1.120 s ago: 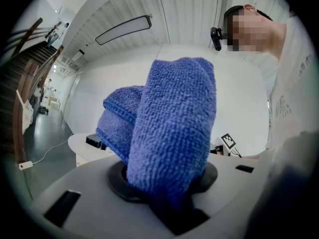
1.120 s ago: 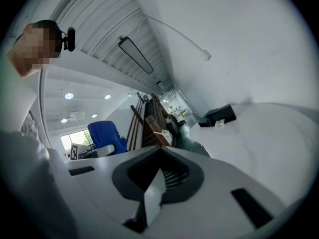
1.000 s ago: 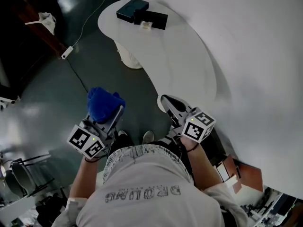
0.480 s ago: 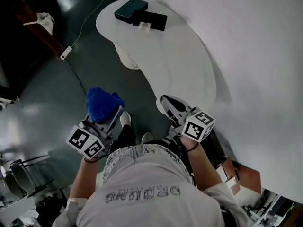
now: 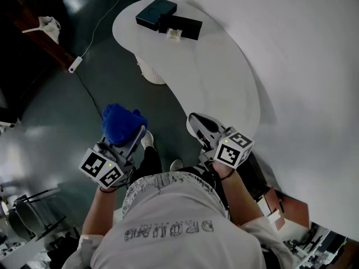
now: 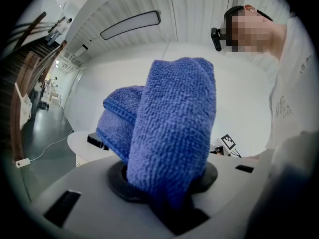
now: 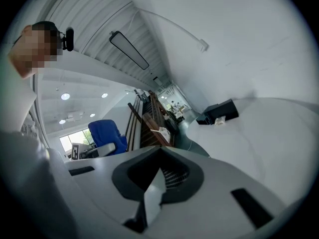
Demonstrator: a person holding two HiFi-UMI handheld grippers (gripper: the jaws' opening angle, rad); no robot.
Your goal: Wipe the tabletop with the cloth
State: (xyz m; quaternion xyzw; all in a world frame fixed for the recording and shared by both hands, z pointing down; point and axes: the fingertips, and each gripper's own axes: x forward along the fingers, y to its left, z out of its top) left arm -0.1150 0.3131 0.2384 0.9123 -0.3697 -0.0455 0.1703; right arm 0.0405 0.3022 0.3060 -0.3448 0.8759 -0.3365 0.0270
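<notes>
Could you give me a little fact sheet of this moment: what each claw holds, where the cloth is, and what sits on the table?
Left claw: shut on the blue cloth
Right claw: shut, holding nothing
Cloth position: held up over the dark floor, not touching the white table
On the table: two dark boxes at the far end, a small white item beside them
Wiping: not yet begun

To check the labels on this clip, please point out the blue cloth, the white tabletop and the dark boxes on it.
cloth (image 6: 172,133), left gripper view, middle of the front fold.
tabletop (image 5: 216,72), head view, bare middle of its surface.
boxes (image 5: 157,10), head view, top of the left box.
</notes>
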